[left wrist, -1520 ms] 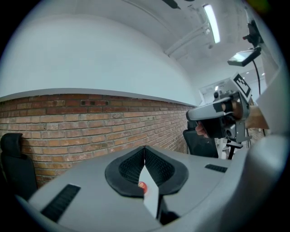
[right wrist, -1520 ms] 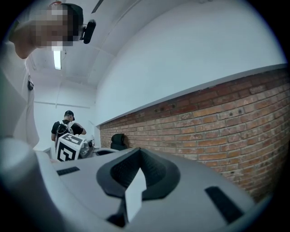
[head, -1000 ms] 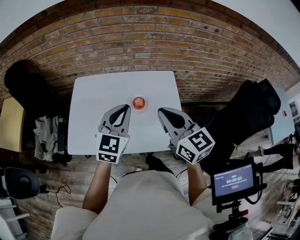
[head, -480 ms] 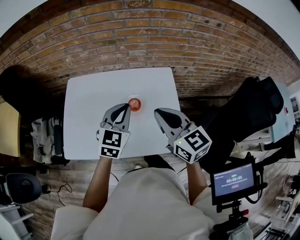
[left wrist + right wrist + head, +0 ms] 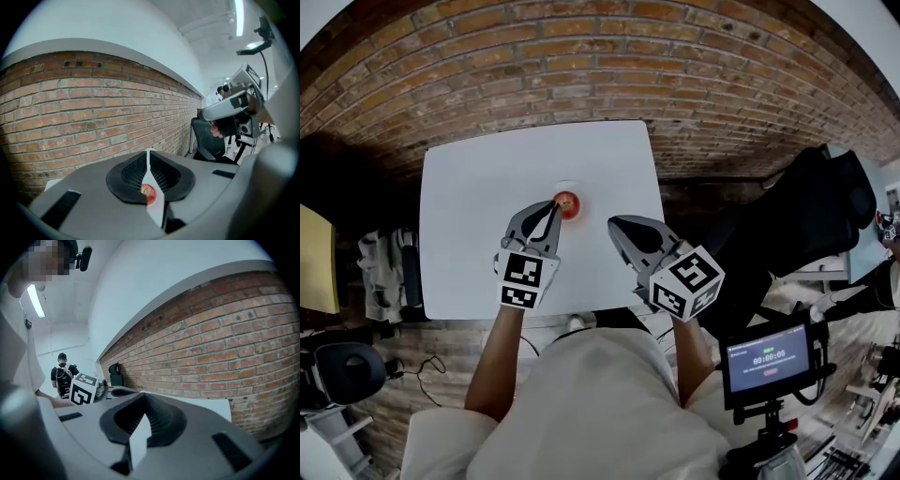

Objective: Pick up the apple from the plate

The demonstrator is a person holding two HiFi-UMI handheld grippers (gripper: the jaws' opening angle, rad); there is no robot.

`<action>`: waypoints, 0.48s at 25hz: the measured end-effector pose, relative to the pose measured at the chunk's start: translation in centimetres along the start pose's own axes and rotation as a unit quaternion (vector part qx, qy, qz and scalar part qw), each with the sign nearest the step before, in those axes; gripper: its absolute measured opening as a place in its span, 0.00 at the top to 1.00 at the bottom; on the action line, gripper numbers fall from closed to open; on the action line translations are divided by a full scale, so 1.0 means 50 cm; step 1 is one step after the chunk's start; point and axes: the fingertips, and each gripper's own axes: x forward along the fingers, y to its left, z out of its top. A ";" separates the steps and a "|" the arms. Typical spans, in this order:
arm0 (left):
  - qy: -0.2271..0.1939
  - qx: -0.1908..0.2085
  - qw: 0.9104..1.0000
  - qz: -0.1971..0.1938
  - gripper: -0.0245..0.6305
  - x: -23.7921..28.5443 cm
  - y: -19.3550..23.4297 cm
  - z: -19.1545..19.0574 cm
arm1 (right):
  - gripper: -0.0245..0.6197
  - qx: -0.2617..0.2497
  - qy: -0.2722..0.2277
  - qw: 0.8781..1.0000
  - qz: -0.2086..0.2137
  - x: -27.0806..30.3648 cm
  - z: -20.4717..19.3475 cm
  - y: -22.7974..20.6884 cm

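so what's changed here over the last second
The left gripper has closed in on the small red apple; its shut tips now sit at the apple's left edge, touching or not I cannot tell. Nothing was gripped. The right gripper, also shut, stays off to the right, and the apple stays on its white plate.

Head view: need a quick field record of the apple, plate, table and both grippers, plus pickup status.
apple: red, sitting on the plate, near the table's middle
plate: small, white, hard to tell from the tabletop
table: white, otherwise bare
left gripper: jaws together, nothing held, tip at the apple's left edge; contact unclear
right gripper: jaws together, nothing held, right of the apple, apart from it
status: apple not yet picked up
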 end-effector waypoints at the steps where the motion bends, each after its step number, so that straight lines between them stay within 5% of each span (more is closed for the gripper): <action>1: 0.001 -0.001 1.000 -0.001 0.95 0.000 0.001 -0.002 | 0.96 0.000 0.002 1.000 0.001 0.001 -0.001 0.001; 12: 0.035 -0.018 0.999 -0.017 0.95 0.083 0.008 -0.063 | 0.96 0.027 0.031 0.999 0.002 0.042 -0.035 -0.077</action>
